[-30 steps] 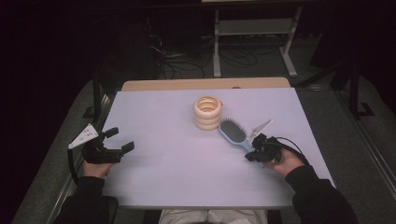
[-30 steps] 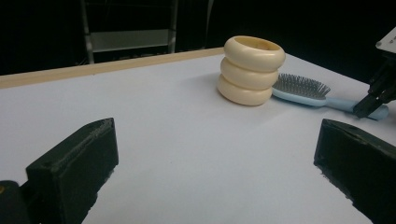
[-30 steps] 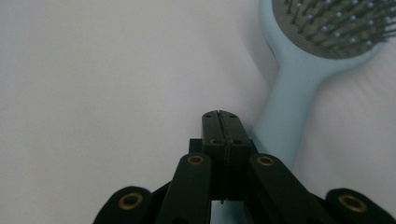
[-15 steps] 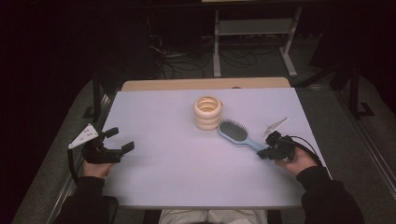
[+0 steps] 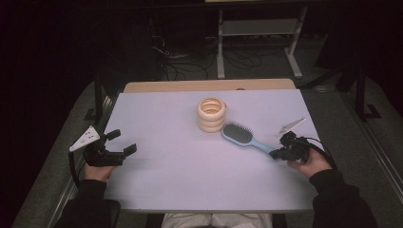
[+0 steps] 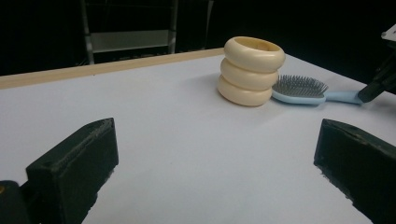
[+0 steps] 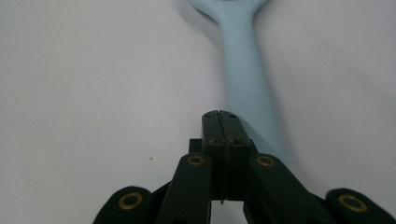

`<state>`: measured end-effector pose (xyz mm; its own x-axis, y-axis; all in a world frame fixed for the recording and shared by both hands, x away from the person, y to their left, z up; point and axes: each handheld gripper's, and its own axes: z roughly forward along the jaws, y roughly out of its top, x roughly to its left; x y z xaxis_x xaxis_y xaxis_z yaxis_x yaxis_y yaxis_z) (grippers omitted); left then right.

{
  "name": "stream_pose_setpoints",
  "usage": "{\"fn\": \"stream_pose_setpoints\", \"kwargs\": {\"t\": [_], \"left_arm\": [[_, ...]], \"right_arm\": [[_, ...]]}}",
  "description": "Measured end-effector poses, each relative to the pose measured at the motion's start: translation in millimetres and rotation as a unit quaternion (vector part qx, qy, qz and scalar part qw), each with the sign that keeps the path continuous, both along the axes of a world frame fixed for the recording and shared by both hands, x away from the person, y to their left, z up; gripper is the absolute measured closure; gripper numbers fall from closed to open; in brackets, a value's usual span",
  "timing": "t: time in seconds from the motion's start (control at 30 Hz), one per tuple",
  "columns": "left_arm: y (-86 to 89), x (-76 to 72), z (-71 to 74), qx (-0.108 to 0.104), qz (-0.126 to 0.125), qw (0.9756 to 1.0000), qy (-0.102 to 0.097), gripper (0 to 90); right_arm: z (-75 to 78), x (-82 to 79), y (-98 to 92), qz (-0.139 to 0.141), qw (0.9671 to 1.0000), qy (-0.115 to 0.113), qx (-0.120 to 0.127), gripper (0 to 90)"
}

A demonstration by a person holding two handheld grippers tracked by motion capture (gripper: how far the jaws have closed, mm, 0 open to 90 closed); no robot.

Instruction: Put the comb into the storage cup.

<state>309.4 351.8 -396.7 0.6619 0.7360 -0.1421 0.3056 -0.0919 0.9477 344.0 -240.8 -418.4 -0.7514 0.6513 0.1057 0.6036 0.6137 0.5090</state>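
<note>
Currently the right hand-held gripper (image 5: pixel 280 154) sits at the near right of the tabletop (image 5: pixel 161 190), jaws clenched flat together with nothing between them; in the right gripper view the pale blue handle of the hairbrush (image 7: pixel 247 84) runs past alongside the closed tips. Whether the tips touch the handle end cannot be told for certain. Judgement: closed jaws at the handle end suit nudging or dragging the brush rather than lifting it.

Hairbrush (image 5: pixel 243 137) lies flat, bristles up, right of centre, its head just beside the cream ring-stacked holder (image 5: pixel 211 114), handle pointing toward the near right.

Holder stands upright near the far middle; its open top is visible from above, and nothing is seen inside it. The brush is outside it.

Left hand-held gripper (image 5: pixel 110 153) rests at the near left edge, jaws released wide, holding nothing, well apart from both items.
</note>
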Motion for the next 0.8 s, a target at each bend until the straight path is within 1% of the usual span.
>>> {"fn": "stream_pose_setpoints", "kwargs": {"t": [0.1,0.3,0.53,0.67,0.7,0.8], "left_arm": [[-0.2,-0.1,0.0,0.000,0.000,1.0000,0.000,0.0],[-0.1,0.0,-0.1,0.002,0.001,1.0000,0.001,0.0],[-0.1,-0.1,0.1,0.001,0.002,1.0000,0.000,0.0],[0.1,0.1,0.0,0.001,0.002,1.0000,0.000,0.0],[0.1,0.1,-0.1,0.001,0.002,1.0000,0.000,0.0],[0.0,0.1,-0.1,0.001,0.001,1.0000,0.000,0.0]], "right_arm": [[5.4,-1.8,-4.2,-0.005,1.0000,-0.005,0.005,88.8],[18.7,-5.6,-11.5,-0.004,0.9998,-0.018,0.004,88.7],[45.2,-8.7,-17.1,-0.001,0.9994,-0.036,-0.002,87.8],[61.1,-5.5,-18.5,0.001,0.9989,-0.046,-0.002,86.5],[64.4,-4.1,-18.3,0.003,0.9989,-0.046,-0.001,86.2],[73.0,-0.4,-14.9,0.009,0.9989,-0.047,-0.007,84.6]]}}
